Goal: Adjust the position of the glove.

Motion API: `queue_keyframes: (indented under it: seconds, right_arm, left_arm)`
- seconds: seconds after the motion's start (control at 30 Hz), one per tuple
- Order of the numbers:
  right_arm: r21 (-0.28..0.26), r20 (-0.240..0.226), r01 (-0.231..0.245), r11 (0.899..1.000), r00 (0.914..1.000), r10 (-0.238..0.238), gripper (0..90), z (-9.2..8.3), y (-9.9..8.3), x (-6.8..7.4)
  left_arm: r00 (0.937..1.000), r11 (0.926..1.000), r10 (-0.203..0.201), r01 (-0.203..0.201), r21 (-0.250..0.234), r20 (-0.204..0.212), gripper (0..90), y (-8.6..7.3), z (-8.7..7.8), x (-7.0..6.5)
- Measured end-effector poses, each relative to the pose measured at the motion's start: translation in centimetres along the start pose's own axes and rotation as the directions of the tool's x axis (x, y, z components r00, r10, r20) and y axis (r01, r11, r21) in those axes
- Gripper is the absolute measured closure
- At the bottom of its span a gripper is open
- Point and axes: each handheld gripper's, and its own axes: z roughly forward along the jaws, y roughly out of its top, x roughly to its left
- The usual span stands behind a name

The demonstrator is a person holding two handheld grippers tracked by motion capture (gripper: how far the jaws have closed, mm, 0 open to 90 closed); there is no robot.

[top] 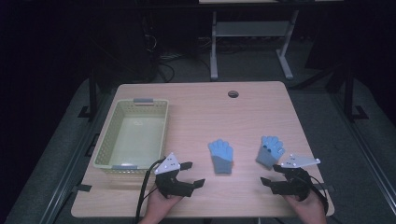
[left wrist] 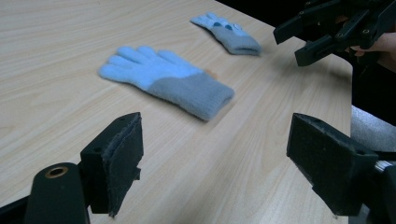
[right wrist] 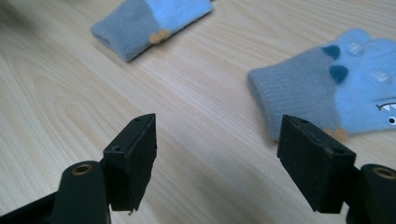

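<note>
From the high view both gloves lie flat on the bench (top: 261,100), the left glove (top: 221,157) ahead of the open, empty left gripper (top: 192,174) and the right glove (top: 270,151) just beyond the open, empty right gripper (top: 271,173), with the basket (top: 112,161) at the left; in the left gripper view the fingers (left wrist: 122,161) should come down over the near glove's grey cuff (left wrist: 198,94), and in the right gripper view the fingers (right wrist: 135,158) would do best to slide right to straddle the grey cuff (right wrist: 294,91) before closing.

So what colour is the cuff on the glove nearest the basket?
Grey, below a light blue hand; the glove shows best in the left gripper view.
</note>
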Motion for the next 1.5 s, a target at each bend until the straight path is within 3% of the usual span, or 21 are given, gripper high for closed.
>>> queue_keyframes:
  seconds: [0.3, 0.5, 0.57, 0.7, 0.8, 1.03, 1.2, 1.37, 1.5]
  right_arm:
    - [0.007, 0.0, -0.023, 1.0, 0.9997, 0.023, 26.6, 0.1, -0.1, -0.2]
    - [0.013, 0.016, 0.017, 1.0, 0.9997, -0.018, 26.6, 0.5, 0.4, 0.1]
    - [0.021, 0.002, 0.004, 1.0, 1.0, -0.004, 26.5, 0.7, 0.6, 0.0]
    - [0.024, 0.002, 0.023, 0.999, 0.9997, -0.023, 26.5, 0.9, 1.3, 0.1]
    - [0.053, -0.027, 0.02, 0.998, 0.9995, -0.018, 27.5, 0.9, 2.2, 0.2]
    - [0.092, 0.015, 0.044, 0.995, 0.9988, -0.046, 30.2, 1.1, 4.5, 0.4]
    - [0.13, 0.02, 0.001, 0.992, 0.9998, -0.004, 28.7, 1.3, 6.2, -0.9]
    - [0.131, 0.043, -0.011, 0.991, 0.999, 0.006, 28.7, 1.0, 7.0, -1.8]
    - [0.141, 0.054, -0.02, 0.99, 0.9984, 0.013, 28.4, 0.8, 8.2, -2.4]
  left_arm:
    - [0.9997, 0.9997, -0.012, 0.013, -0.022, 0.021, 18.2, 0.0, -0.3, 0.0]
    - [0.9983, 0.9986, -0.025, 0.028, -0.045, 0.052, 17.7, -0.1, -0.4, 0.0]
    - [0.9989, 0.9991, -0.016, 0.018, -0.037, 0.044, 17.7, -0.1, -0.2, 0.0]
    - [0.9997, 0.9989, -0.015, 0.016, -0.044, 0.022, 17.7, -0.1, -0.4, -0.2]
    - [0.9999, 0.9987, -0.011, 0.011, -0.049, 0.012, 17.7, -0.1, -0.7, -0.2]
    - [0.9999, 0.9982, -0.006, 0.007, -0.059, 0.014, 18.0, 0.1, -0.9, -0.3]
    - [0.9999, 0.9983, 0.001, 0.0, -0.059, 0.014, 18.0, 0.3, -0.7, -0.2]
    - [0.9998, 0.9981, 0.015, -0.014, -0.061, 0.016, 18.7, 0.2, -0.8, -0.4]
    - [0.9998, 0.9958, 0.017, -0.016, -0.09, 0.008, 19.7, 0.4, -1.1, -0.6]
